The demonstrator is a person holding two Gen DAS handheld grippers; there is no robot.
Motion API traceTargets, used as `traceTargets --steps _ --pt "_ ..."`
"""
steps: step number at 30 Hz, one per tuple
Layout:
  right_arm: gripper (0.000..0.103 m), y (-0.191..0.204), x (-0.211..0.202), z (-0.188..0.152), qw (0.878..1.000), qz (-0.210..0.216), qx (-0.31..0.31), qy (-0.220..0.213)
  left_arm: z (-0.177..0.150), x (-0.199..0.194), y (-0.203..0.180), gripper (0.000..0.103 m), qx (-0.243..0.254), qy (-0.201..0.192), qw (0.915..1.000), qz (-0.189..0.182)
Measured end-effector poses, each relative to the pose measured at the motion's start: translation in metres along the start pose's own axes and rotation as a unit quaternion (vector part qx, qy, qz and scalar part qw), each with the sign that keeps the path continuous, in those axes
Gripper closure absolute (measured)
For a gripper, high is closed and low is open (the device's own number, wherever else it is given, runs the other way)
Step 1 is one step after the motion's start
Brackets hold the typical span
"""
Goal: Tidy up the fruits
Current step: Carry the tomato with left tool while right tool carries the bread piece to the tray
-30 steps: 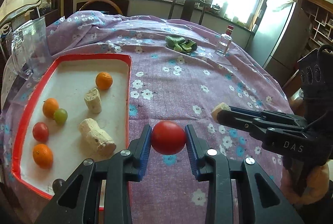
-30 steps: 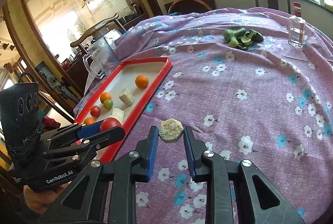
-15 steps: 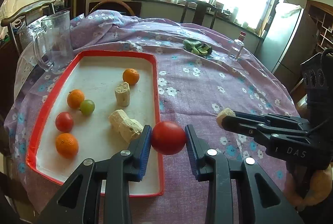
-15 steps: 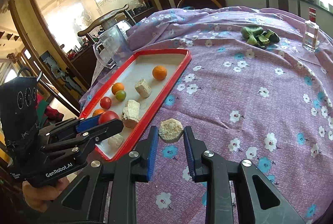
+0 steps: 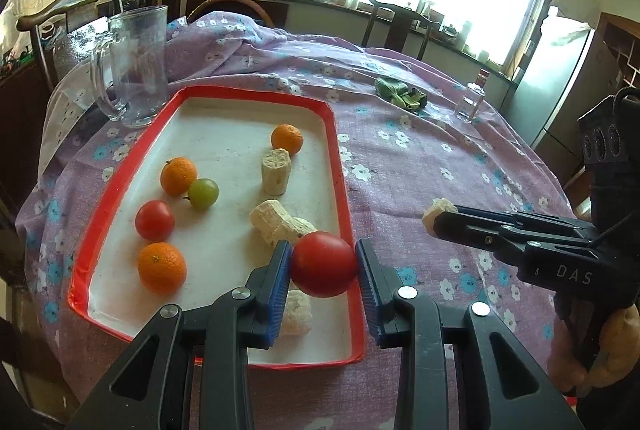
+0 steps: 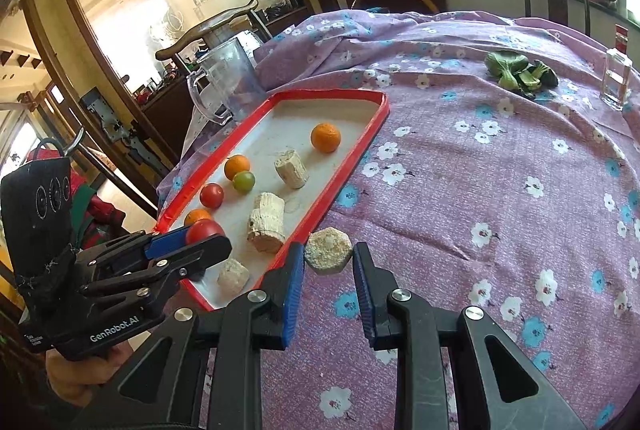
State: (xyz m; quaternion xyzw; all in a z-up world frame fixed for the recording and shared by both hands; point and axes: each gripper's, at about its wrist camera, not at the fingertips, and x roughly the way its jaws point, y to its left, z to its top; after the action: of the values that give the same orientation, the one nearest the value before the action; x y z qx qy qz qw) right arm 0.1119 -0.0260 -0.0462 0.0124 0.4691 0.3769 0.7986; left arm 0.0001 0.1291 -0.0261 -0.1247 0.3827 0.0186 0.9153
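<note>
My left gripper (image 5: 323, 264) is shut on a red tomato (image 5: 323, 264), held just above the near right part of the red-rimmed white tray (image 5: 338, 166). In the right wrist view that left gripper (image 6: 202, 238) shows at the lower left with the tomato (image 6: 203, 229). My right gripper (image 6: 328, 254) is shut on a pale cut corn piece (image 6: 328, 249), hovering over the cloth by the tray's (image 6: 352, 166) right rim. On the tray lie oranges (image 5: 162, 267), a small tomato (image 5: 154, 220), a green fruit (image 5: 203, 193) and several corn pieces (image 5: 276, 170).
A glass mug (image 5: 138, 64) stands behind the tray's far left corner. Green leaves (image 5: 400, 93) and a small glass bottle (image 5: 471, 101) lie far across the purple flowered tablecloth (image 5: 420, 170). Wooden chairs ring the table. A person's hand (image 5: 592, 370) holds the right gripper's handle.
Both grippers have shifted left with their loads. The tomato, first over the cloth, now hangs over the tray's near right part; the corn piece has come up to the tray's right rim.
</note>
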Motion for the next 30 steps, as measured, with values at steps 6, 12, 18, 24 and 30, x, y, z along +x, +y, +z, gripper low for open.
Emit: traceTargets --steps 6,12,18,24,30 --pt "0.078 0.014 0.020 0.017 1.000 0.008 -0.014 0.004 -0.002 -0.013 0.036 0.071 -0.036 -0.007 0.9993 0.011" --pt "0.078 0.031 0.047 0.034 0.999 0.011 -0.032 0.013 -0.001 -0.017 0.070 0.071 -0.074 -0.010 0.9969 0.023" --pt "0.078 0.037 0.074 0.048 0.999 -0.006 -0.042 0.023 0.015 -0.003 0.082 0.071 -0.074 -0.004 0.9969 0.027" --pt "0.078 0.040 0.089 0.051 0.998 -0.011 -0.050 0.031 0.021 0.025 0.072 0.071 -0.056 0.017 0.9982 0.014" --pt "0.078 0.038 0.098 0.050 0.998 -0.011 -0.055 0.040 0.018 0.048 0.065 0.071 -0.044 0.036 0.9983 0.016"
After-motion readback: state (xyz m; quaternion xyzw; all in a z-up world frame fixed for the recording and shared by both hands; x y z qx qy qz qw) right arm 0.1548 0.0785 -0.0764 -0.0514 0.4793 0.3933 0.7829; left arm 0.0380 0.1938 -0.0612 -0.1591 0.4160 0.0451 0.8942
